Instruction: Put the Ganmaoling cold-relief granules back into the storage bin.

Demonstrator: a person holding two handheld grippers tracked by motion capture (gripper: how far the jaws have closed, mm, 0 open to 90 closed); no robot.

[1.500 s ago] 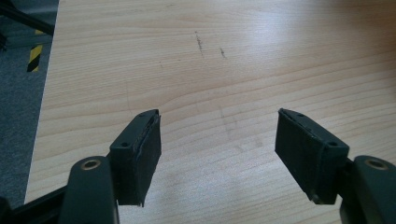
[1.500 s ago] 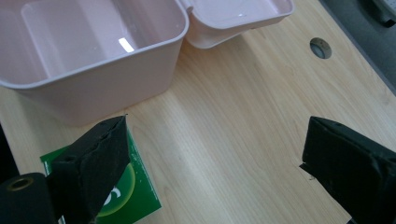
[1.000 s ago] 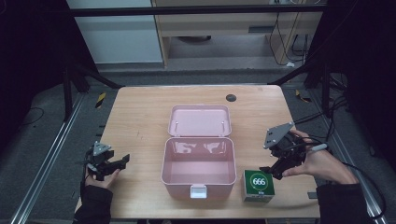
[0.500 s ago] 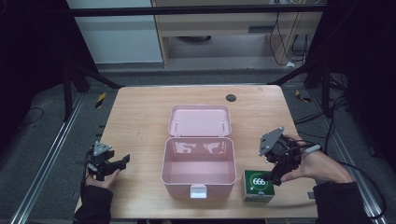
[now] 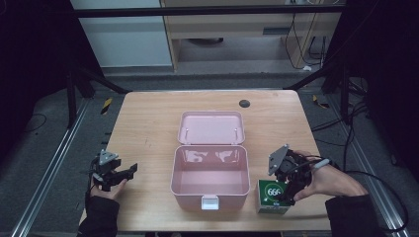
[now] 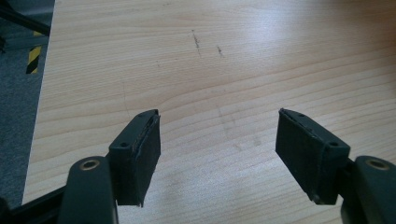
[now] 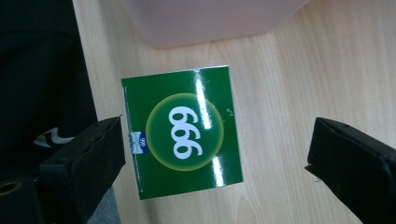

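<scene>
A pink box (image 5: 210,177) stands open in the middle of the table, its lid (image 5: 211,127) laid back and its inside bare. To its right, near the front edge, stands a green box (image 5: 272,196) printed with white digits, also in the right gripper view (image 7: 184,133). My right gripper (image 5: 285,190) hovers over it, open, jaws on either side (image 7: 215,154) without touching. My left gripper (image 5: 121,174) rests open at the table's front left, nothing but bare wood between its jaws (image 6: 217,154).
A small dark round spot (image 5: 244,103) lies at the table's far right. The pink box's wall (image 7: 210,18) is just beyond the green box. The table edge (image 6: 42,93) drops to grey floor left of my left gripper.
My right gripper has moved down and leftward, coming over the green box. The left gripper has stayed put.
</scene>
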